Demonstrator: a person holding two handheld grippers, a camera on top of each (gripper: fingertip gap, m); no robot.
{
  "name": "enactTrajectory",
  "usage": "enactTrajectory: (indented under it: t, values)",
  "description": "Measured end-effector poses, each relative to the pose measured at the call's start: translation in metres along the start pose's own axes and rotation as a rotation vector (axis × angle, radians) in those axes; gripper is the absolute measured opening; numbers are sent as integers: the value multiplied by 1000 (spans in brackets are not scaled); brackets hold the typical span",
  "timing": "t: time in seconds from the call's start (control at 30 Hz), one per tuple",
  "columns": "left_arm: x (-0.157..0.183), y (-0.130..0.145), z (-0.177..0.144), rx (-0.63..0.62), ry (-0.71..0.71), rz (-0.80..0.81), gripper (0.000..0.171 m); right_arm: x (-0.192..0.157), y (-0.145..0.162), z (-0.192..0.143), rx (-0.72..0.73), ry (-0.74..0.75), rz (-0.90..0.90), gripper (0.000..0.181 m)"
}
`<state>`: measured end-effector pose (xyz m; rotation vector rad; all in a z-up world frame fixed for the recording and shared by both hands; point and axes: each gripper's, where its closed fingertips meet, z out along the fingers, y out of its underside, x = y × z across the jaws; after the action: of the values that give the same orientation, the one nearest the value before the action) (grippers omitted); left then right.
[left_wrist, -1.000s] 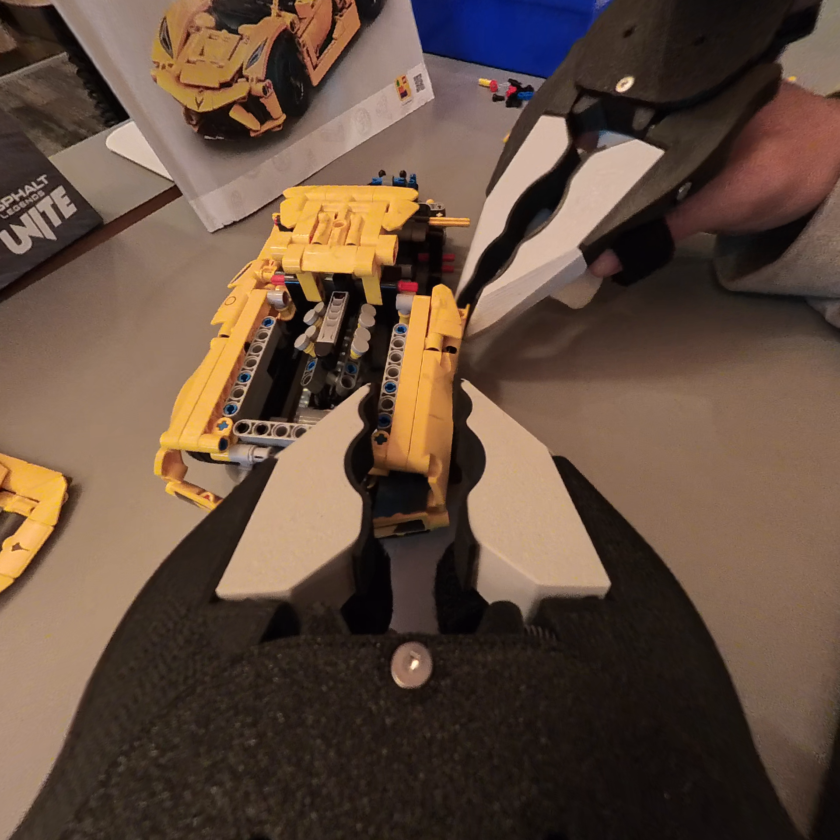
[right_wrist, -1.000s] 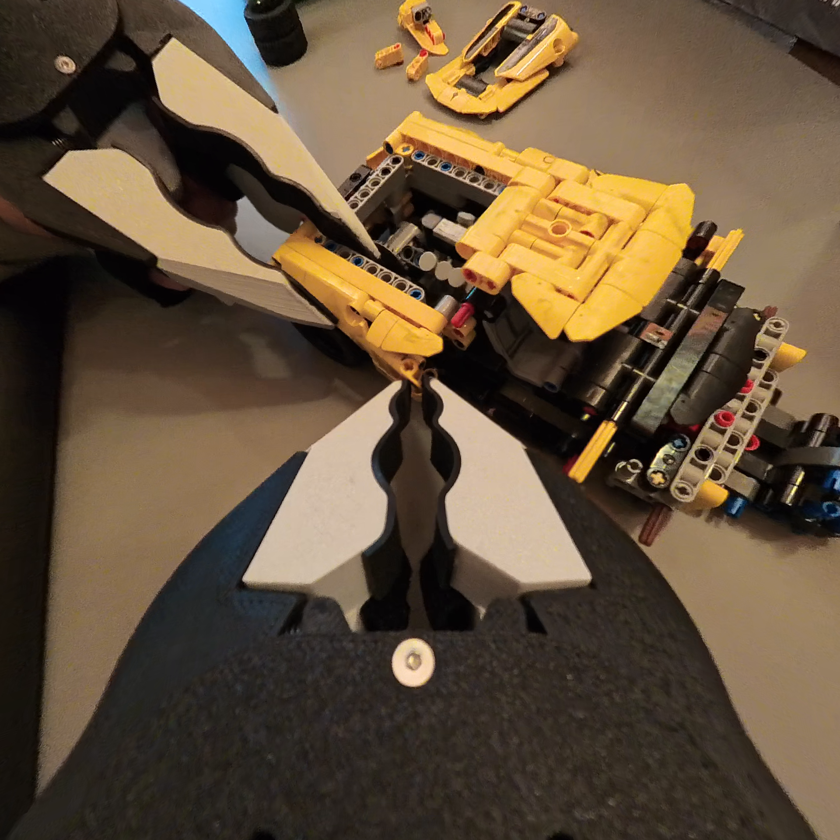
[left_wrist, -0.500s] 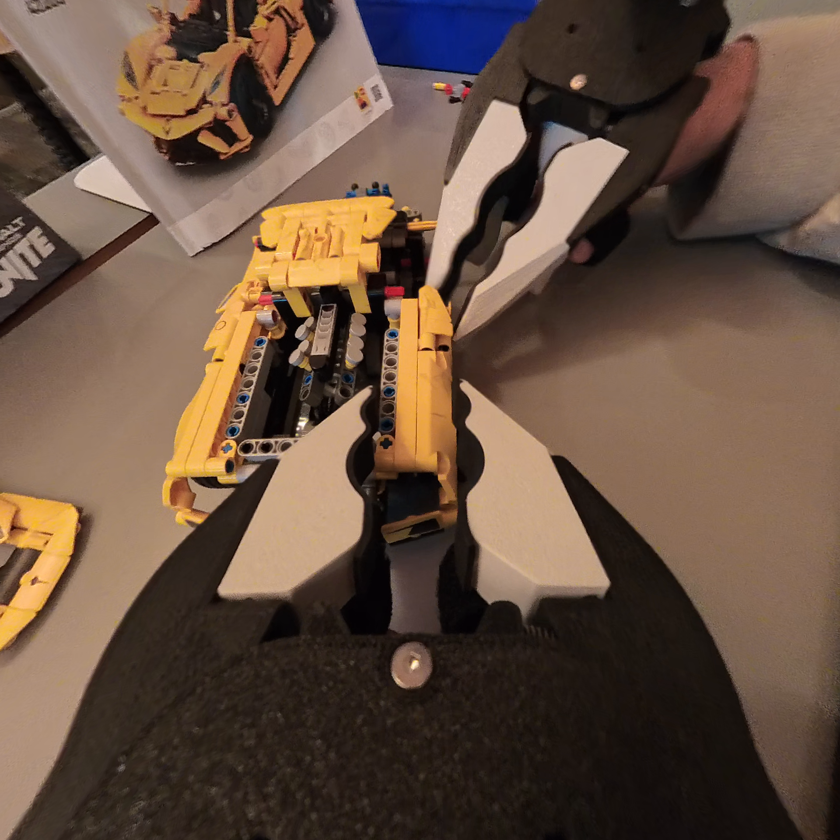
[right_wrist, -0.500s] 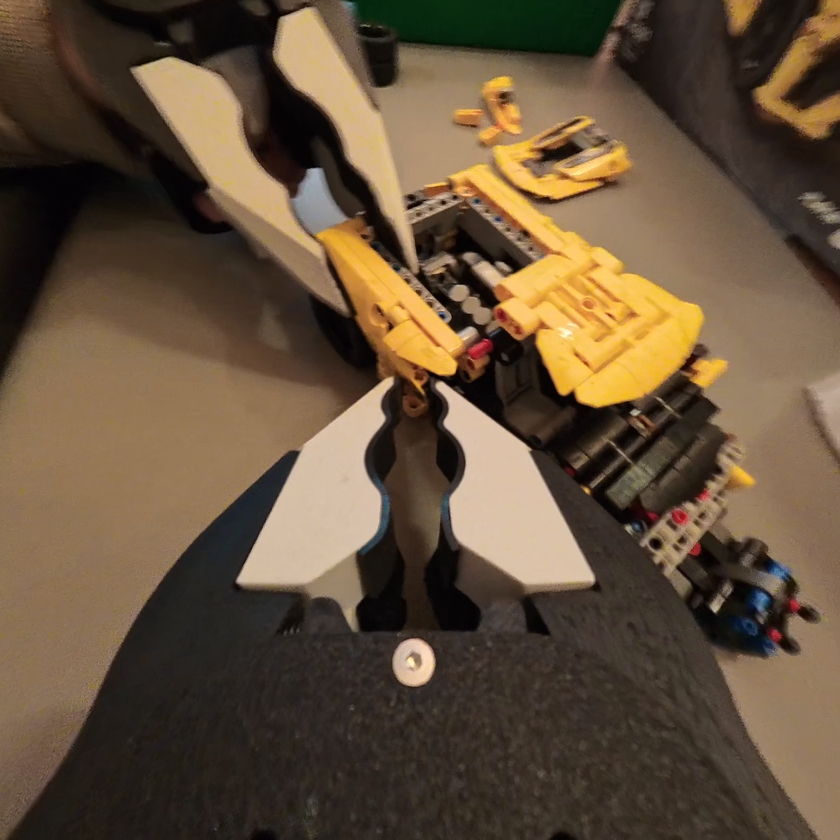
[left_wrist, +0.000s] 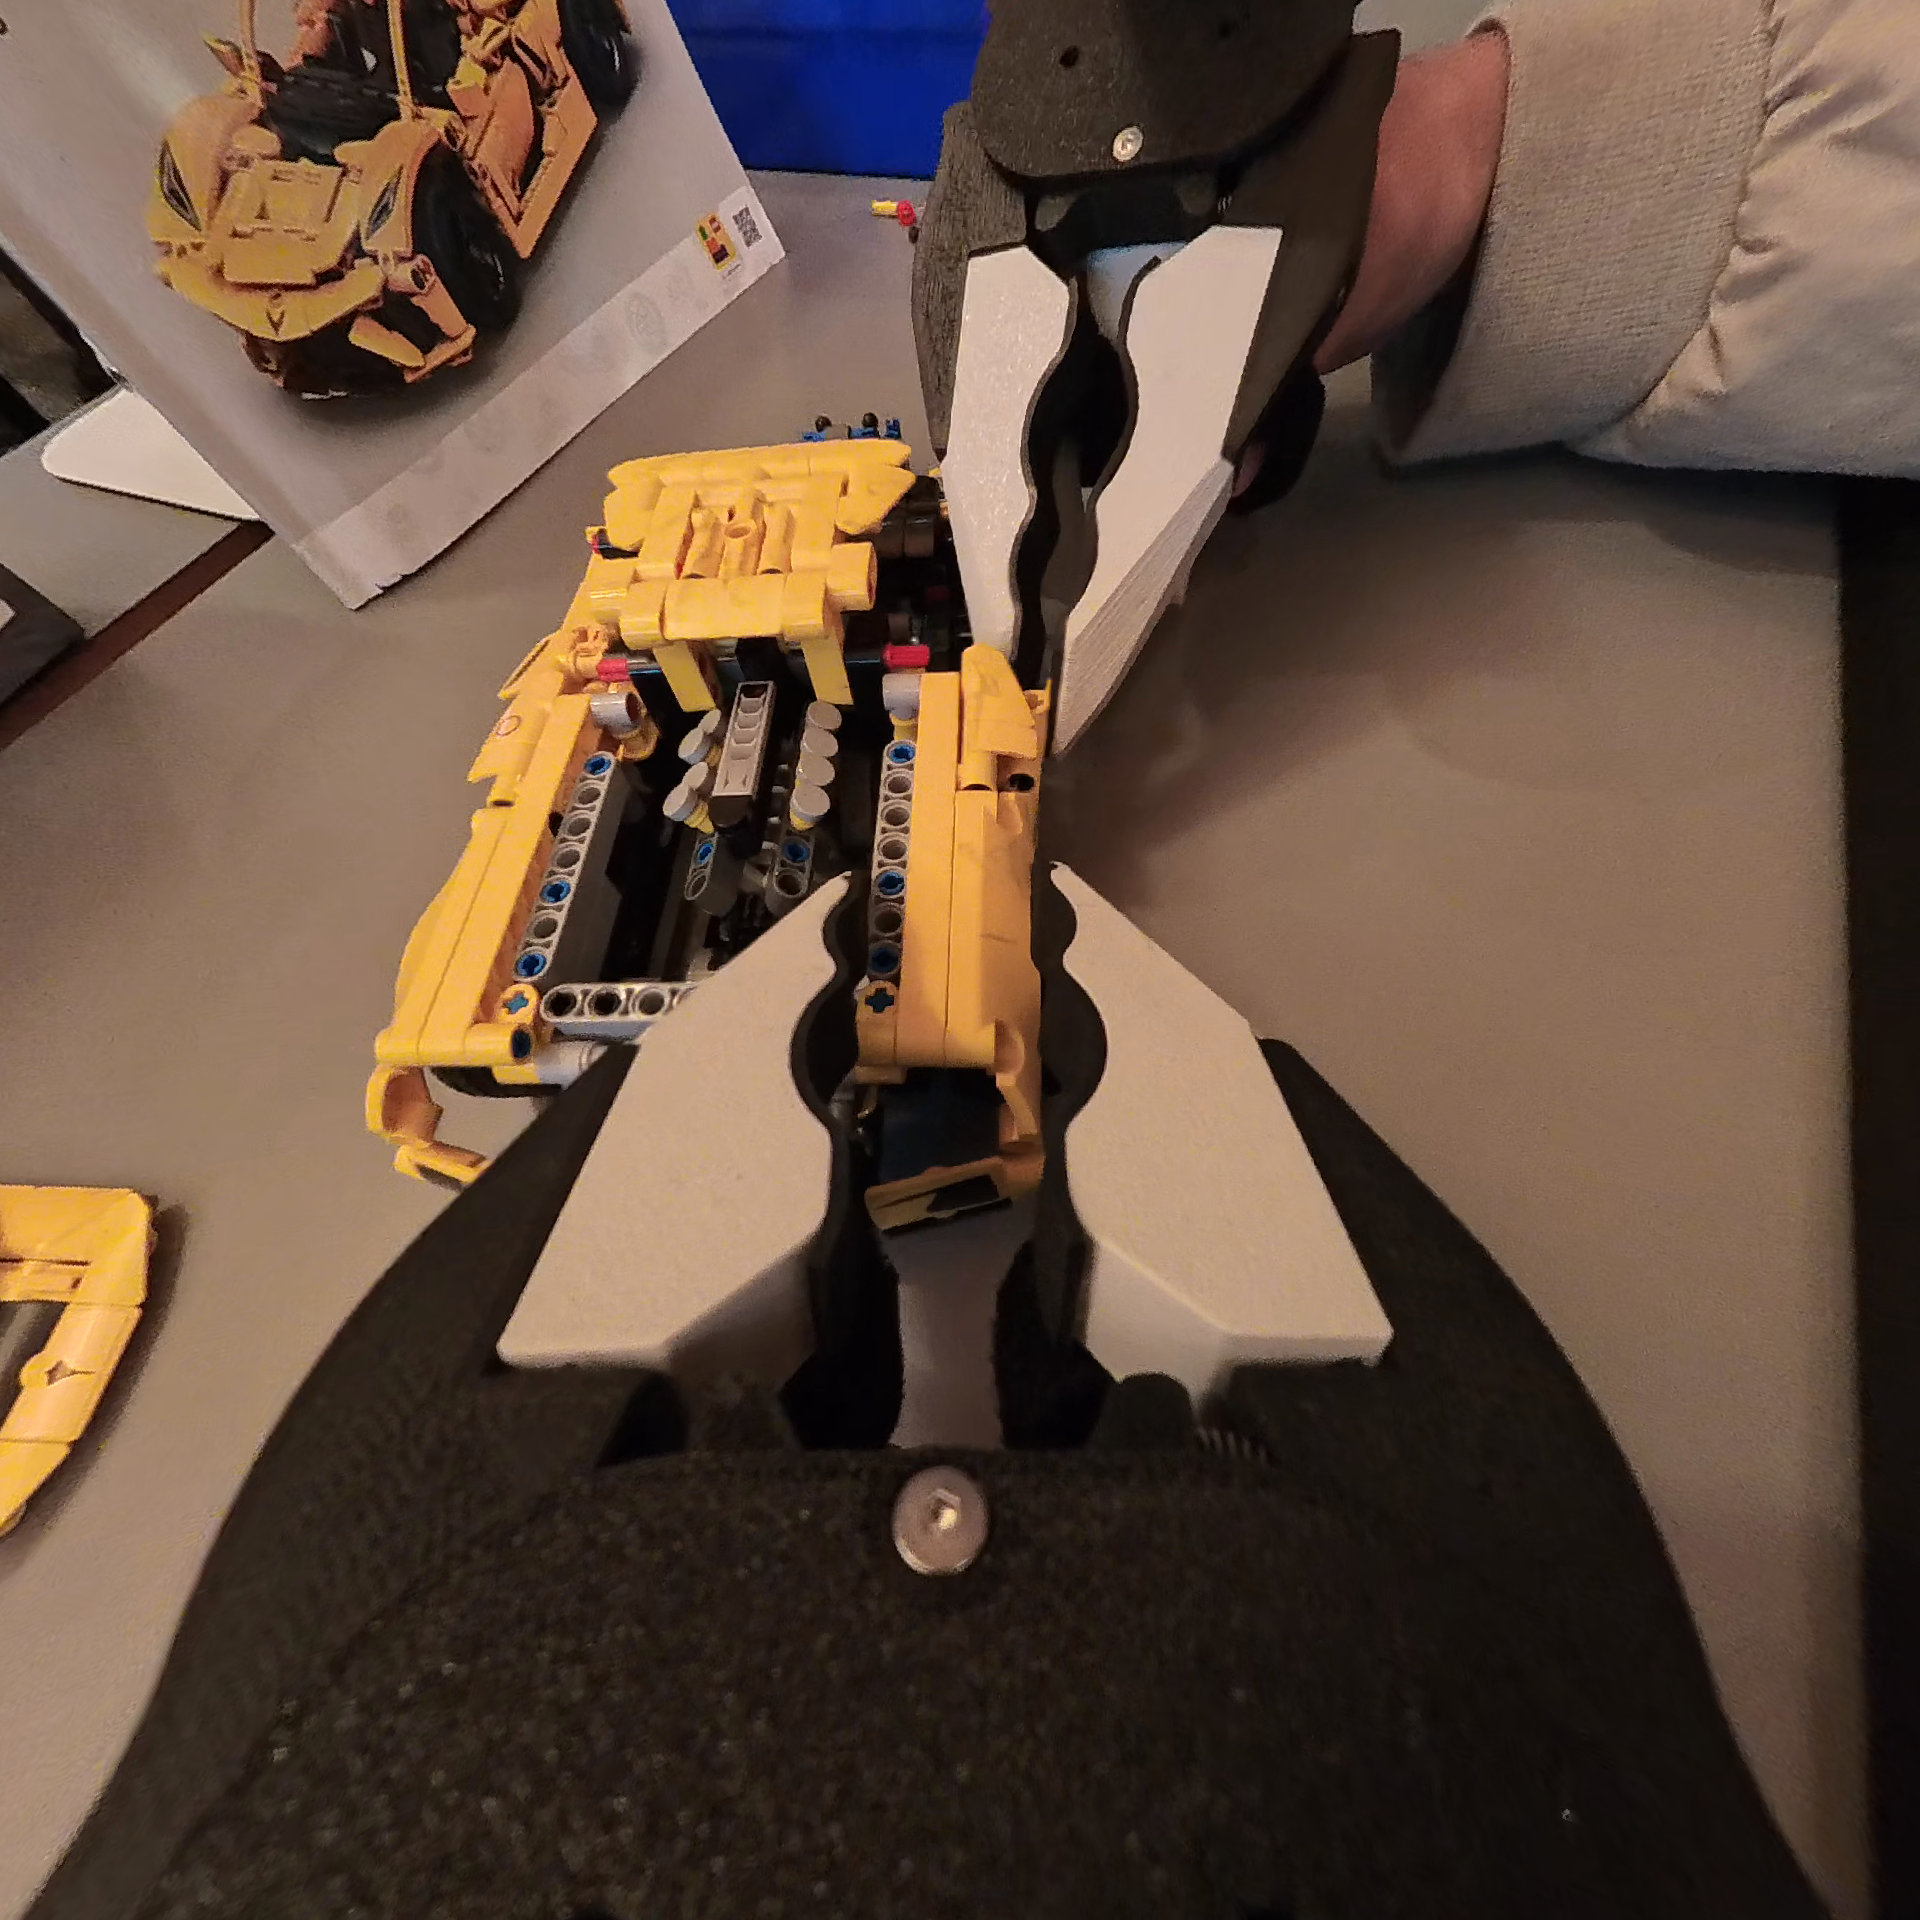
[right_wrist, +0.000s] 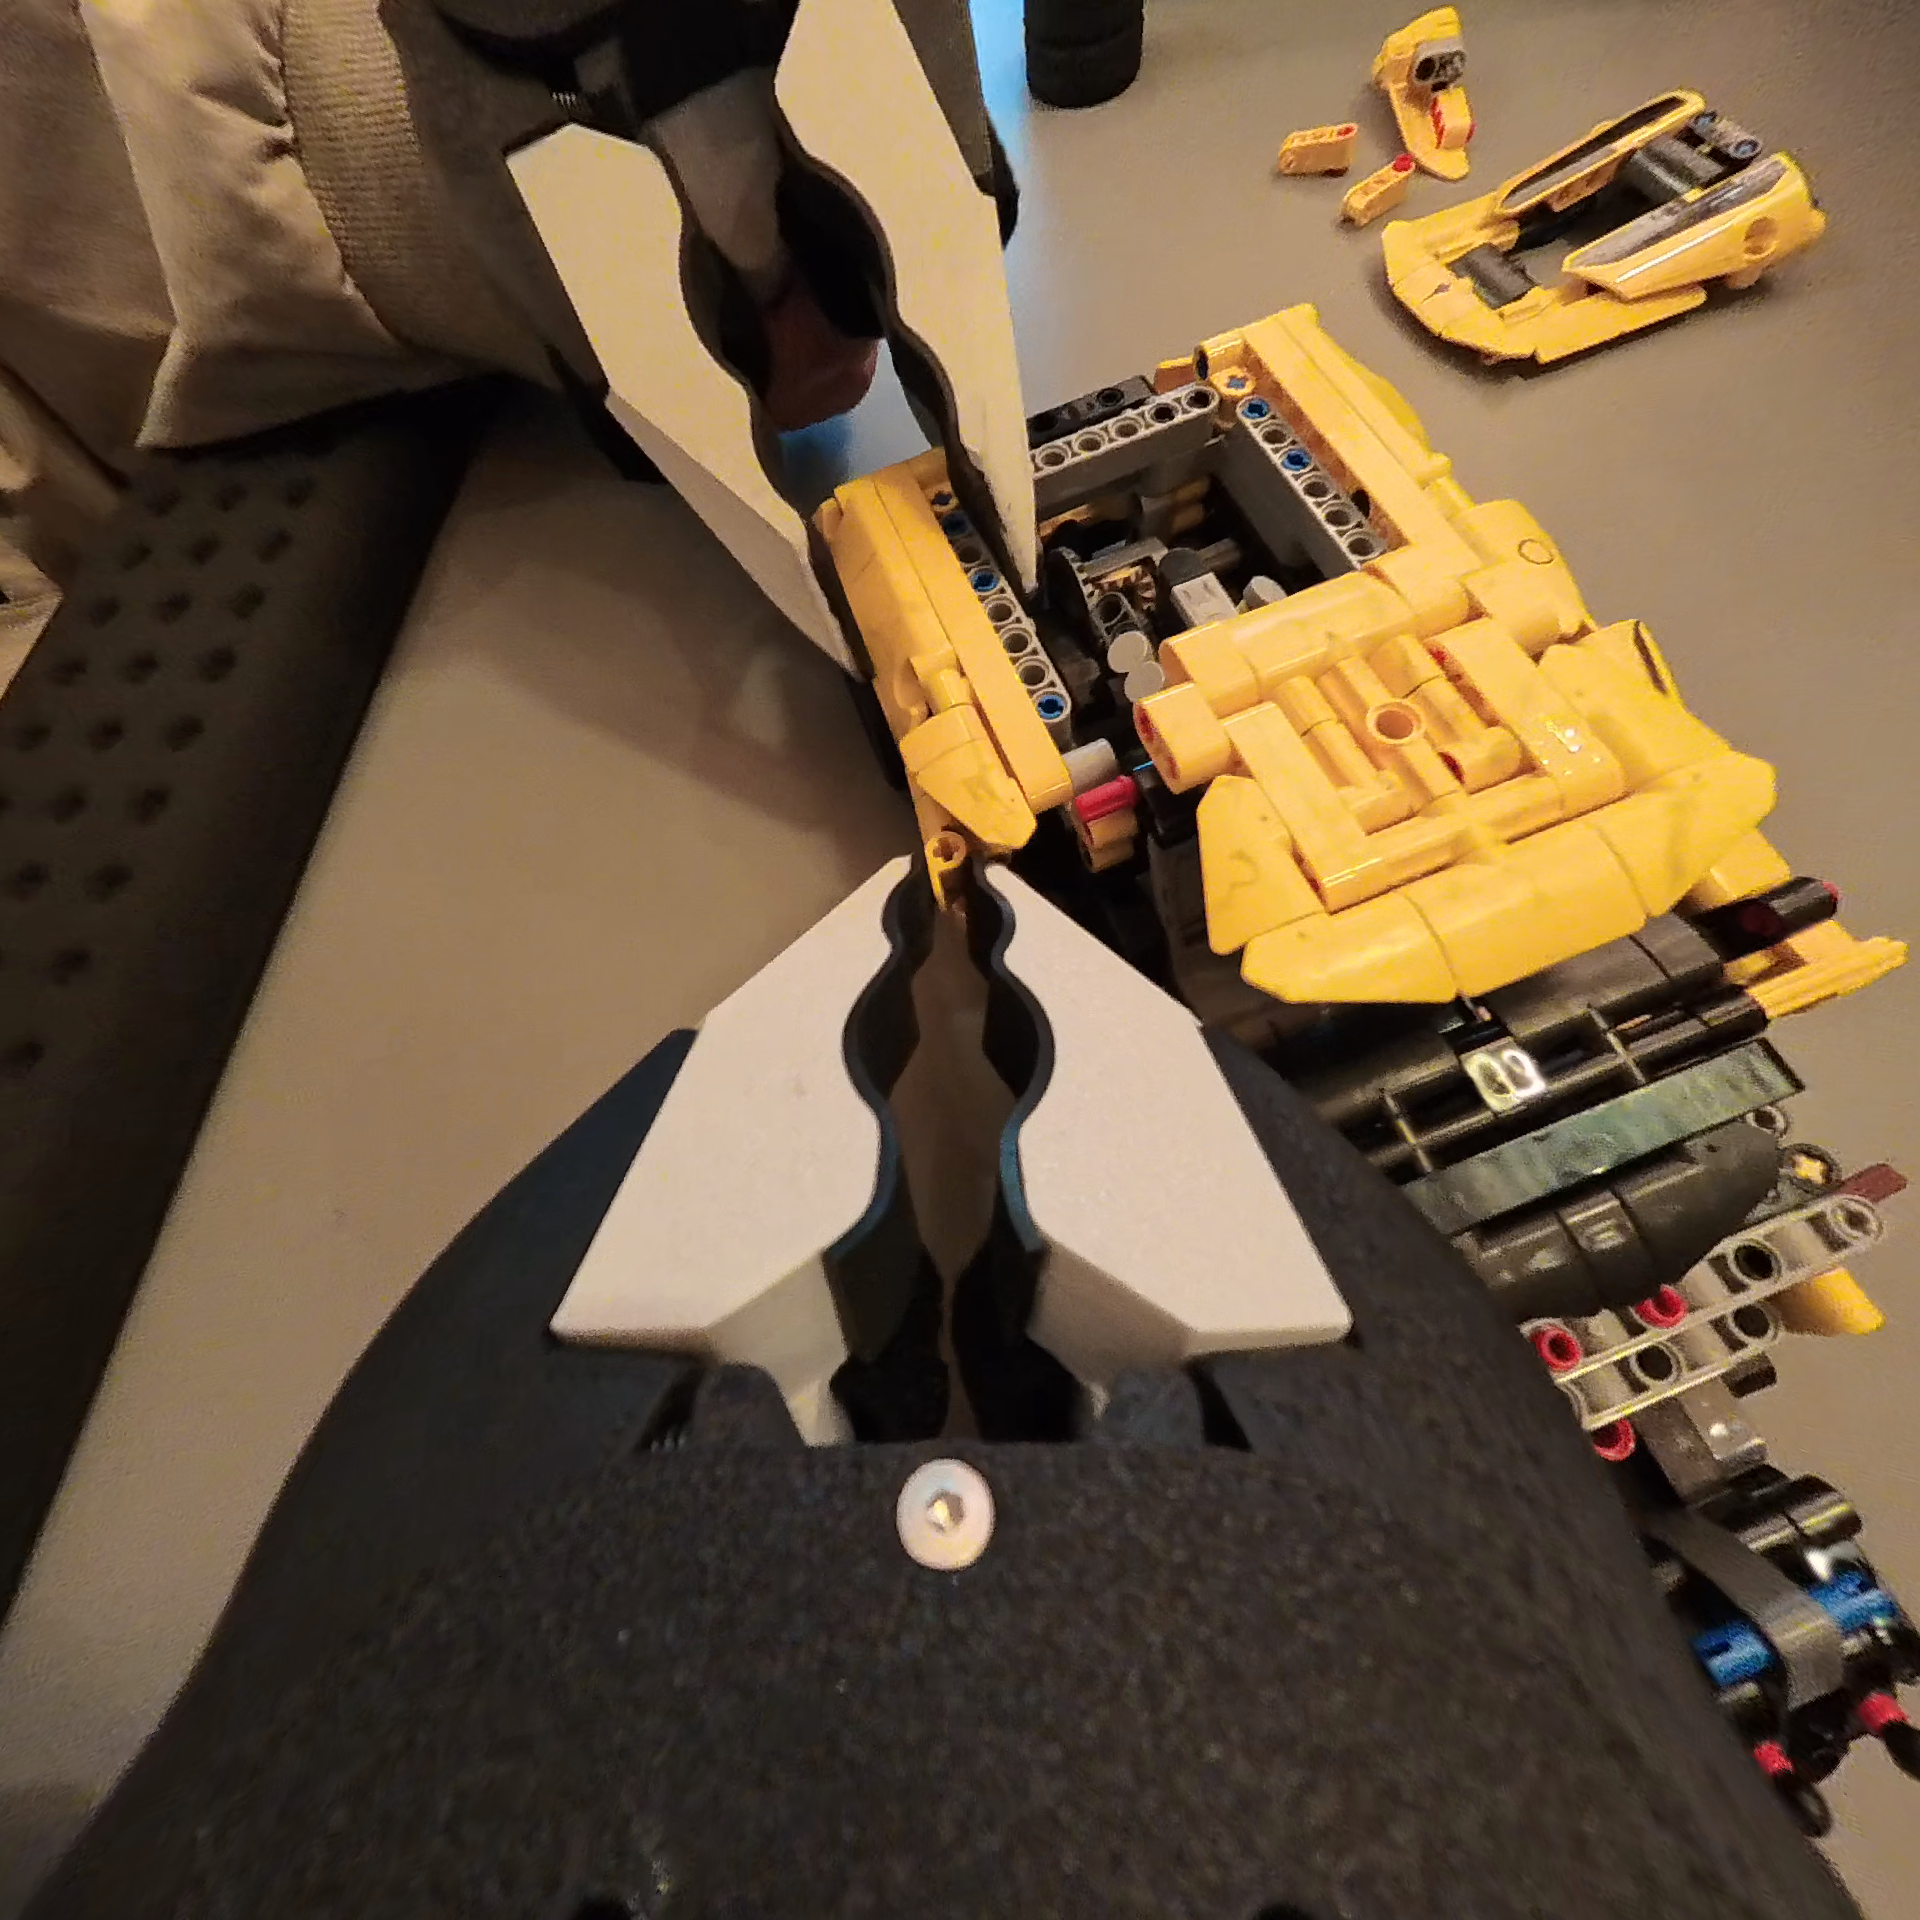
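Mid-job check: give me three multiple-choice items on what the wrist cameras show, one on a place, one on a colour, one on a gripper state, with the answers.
1. Where does the left gripper sit?
A. Around the model car's yellow side panel
B. On the booklet
C. Over the blue bin

2. What colour is the loose bodywork piece lying apart from the car on the table?
A. Red
B. Yellow
C. White

3. How is the right gripper?
A. Wide open, away from the car
B. Shut on a black tyre
C. Nearly shut on a small yellow tab at the panel's end

Answers:
1 A, the grey fingers stand on either side of the panel in the left wrist view.
2 B, it is yellow with dark inserts.
3 C, the fingertips pinch the tab in the right wrist view.
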<state>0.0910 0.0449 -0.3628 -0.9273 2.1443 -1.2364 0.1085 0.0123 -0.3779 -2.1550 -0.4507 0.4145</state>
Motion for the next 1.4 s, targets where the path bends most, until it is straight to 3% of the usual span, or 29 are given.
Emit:
enactTrajectory:
  t: [0.67, 0.87, 1.07, 1.1, 1.2, 1.3, 1.4]
  values:
    - [4, 0, -2, -2, 35, -28, 30, 1, 10, -10, -63, 12, 39, 2]
    - [5, -1, -1, -1, 36, -32, 31, -9, 14, -12, -112, 72, -62, 0]
    - [4, -1, 0, -3, 9, -9, 31, -2, 13, -12, -107, 124, -33, 1]
    - [4, -1, 0, -3, 9, -6, 31, -2, 12, -11, -92, 129, -15, 2]
    - [4, -2, 1, 7, 12, -17, 31, -4, 5, -5, -59, 155, -23, 29]
    - [3, -3, 1, 11, 23, -16, 30, 5, 7, 5, -111, 240, -82, 19]
    - [4, -2, 0, 20, 22, -19, 30, 2, 9, 5, -145, 197, -71, 16]
